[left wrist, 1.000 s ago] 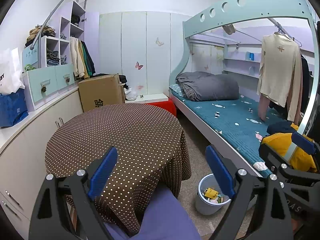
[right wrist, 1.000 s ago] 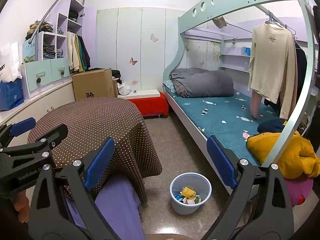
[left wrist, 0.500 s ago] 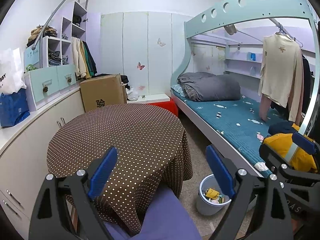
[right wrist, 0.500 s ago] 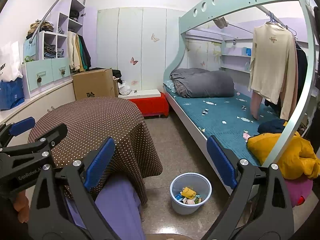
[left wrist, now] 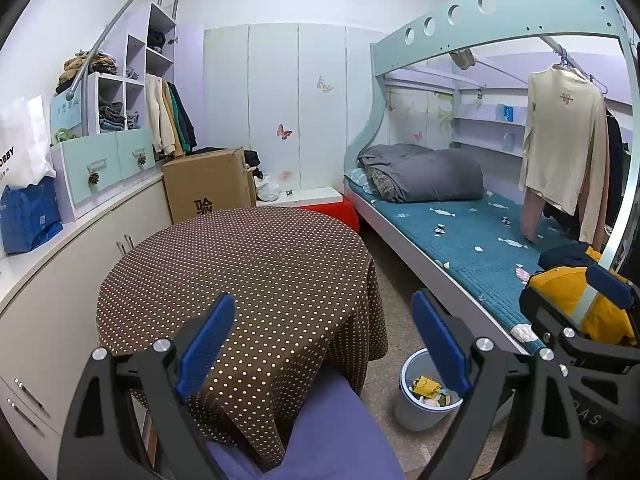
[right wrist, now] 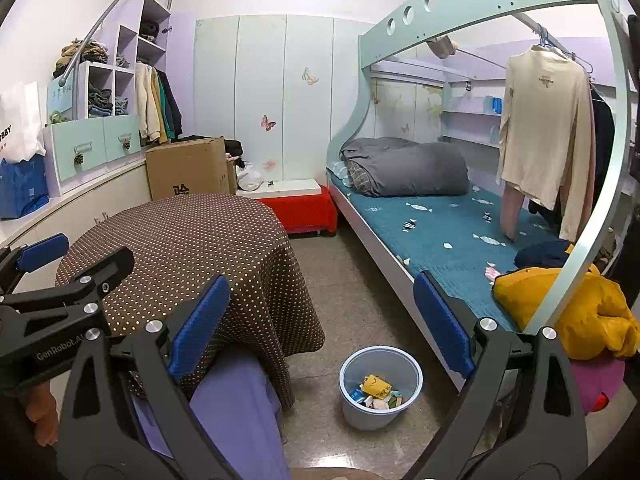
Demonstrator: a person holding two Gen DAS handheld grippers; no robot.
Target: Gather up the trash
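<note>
**Both grippers empty, trash sitting in the bin**

From my left wrist view, my left gripper [left wrist: 324, 344] is spread wide with nothing between its blue pads, hanging over the near edge of the round bench [left wrist: 240, 272] with its brown dotted cloth. Down to the right, on the floor between the bench and the bed [left wrist: 460, 248], stands the pale blue bin [left wrist: 416, 420], with coloured wrappers [left wrist: 426, 388] inside.

From my right wrist view, my right gripper [right wrist: 320, 320] is likewise released and empty, its fingers framing the floor. The bin [right wrist: 380, 416] stands just below and between them, the wrappers [right wrist: 376, 390] heaped at its bottom. My left gripper [right wrist: 72, 276] shows at the left edge over the bench [right wrist: 192, 240]. A yellow jacket [right wrist: 572, 312] lies on the bed's near end.
</note>
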